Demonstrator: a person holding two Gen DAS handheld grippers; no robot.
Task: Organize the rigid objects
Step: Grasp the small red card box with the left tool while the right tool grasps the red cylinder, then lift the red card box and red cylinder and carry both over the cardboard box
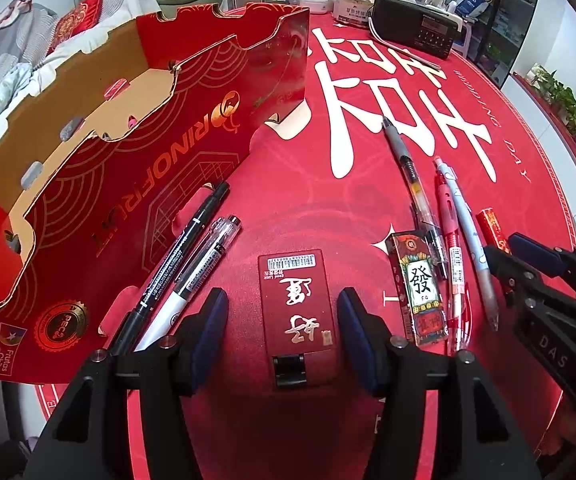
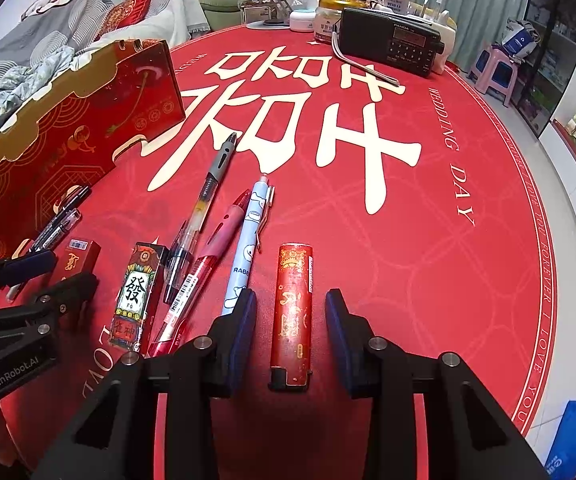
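Right wrist: right gripper (image 2: 291,320) spread around red lighter (image 2: 292,312); light, stiff, slick; pinch mid-body | left gripper (image 1: 280,316) spread around flat lighter (image 1: 296,312)

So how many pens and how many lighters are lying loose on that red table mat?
Pens: 5, two by the box, three to their right
Lighters: 3
Total: 8

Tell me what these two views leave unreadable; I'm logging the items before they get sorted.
- Cardboard box floor: hidden by its near wall in both views.
- Two black pens: lower ends behind the left gripper, left wrist view.
- Flat red lighter: barcode digits too small.
- Right gripper straddles the round red lighter; contact unclear.
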